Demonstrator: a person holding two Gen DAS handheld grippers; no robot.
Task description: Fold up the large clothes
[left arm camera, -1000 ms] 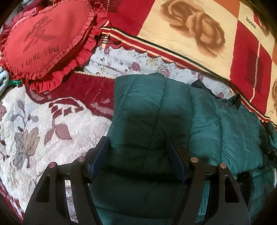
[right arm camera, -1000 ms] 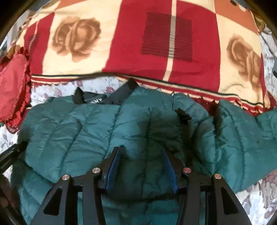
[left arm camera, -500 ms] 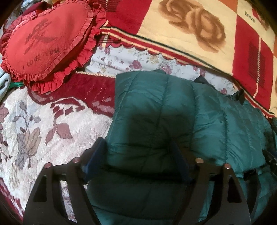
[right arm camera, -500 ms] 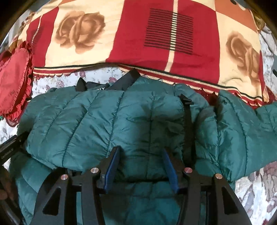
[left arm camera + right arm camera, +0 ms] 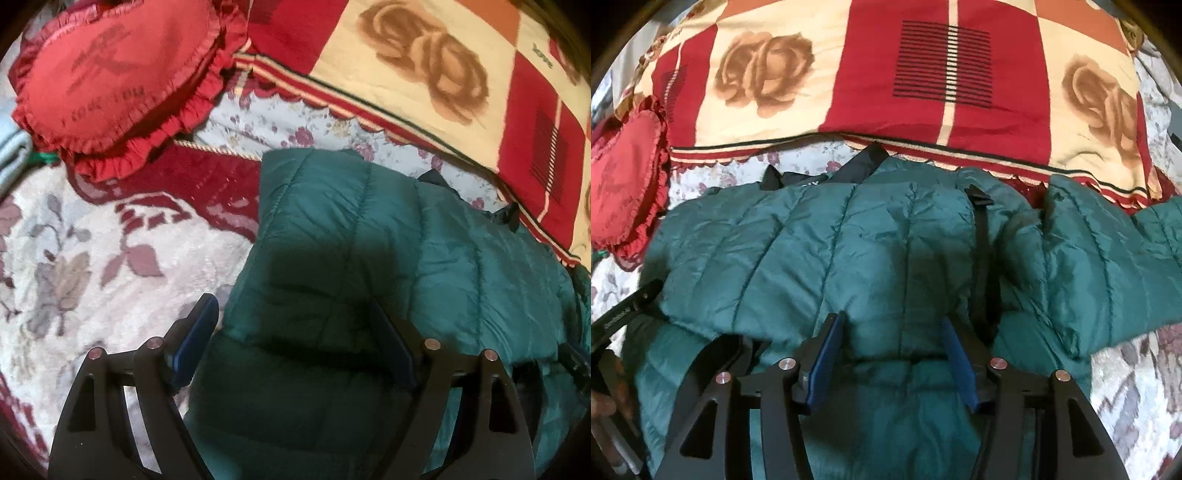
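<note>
My green puffer jacket (image 5: 871, 251) lies on the bed (image 5: 92, 266), just near of the rose-patterned blanket (image 5: 871, 74), with the heart cushion (image 5: 110, 74) off to the far left. One flap is already folded over the body; I judge the right sleeve, still spread out, and the final halving remain. Its long axis runs left to right, dark collar toward the far edge. My left tongs (image 5: 291, 347) stand wide apart, gripping nothing; my right tongs (image 5: 892, 354) are opening off the fabric.

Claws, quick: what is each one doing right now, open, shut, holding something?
Left claw: open, over the jacket edge, holding nothing.
Right claw: opening, jacket between its jaws, not gripped.
</note>
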